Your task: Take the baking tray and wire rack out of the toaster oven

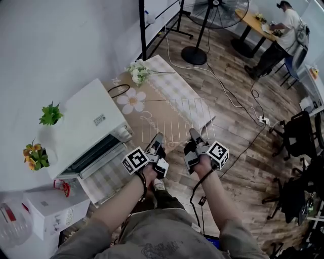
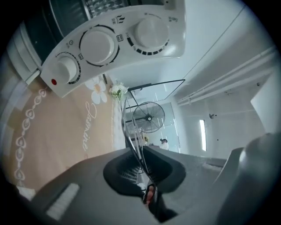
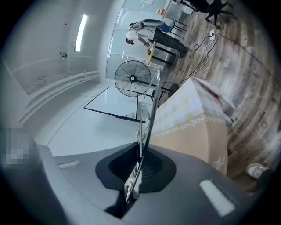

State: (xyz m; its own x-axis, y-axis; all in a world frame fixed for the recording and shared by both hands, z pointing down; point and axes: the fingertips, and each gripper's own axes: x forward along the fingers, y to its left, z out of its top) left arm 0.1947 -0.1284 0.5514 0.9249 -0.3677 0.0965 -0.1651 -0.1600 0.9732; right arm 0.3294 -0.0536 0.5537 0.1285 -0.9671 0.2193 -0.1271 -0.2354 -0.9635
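Note:
I hold the wire rack (image 1: 174, 120) level over the beige tablecloth (image 1: 152, 109), just right of the white toaster oven (image 1: 86, 124). My left gripper (image 1: 157, 142) is shut on the rack's near edge, and my right gripper (image 1: 193, 136) is shut on the same edge further right. The oven door (image 1: 104, 177) hangs open and the cavity is dark; I see no baking tray. In the left gripper view the rack's wires (image 2: 131, 132) run edge-on between the jaws, below the oven's knob panel (image 2: 109, 44). In the right gripper view the wire rack (image 3: 148, 114) is likewise clamped edge-on.
White flowers (image 1: 137, 72) lie at the table's far end. Two small potted plants (image 1: 49, 114) (image 1: 34, 156) stand left of the oven, with a white box (image 1: 50, 210) nearer me. A standing fan (image 1: 215, 12), floor cables (image 1: 243, 109) and a seated person (image 1: 286, 30) are beyond.

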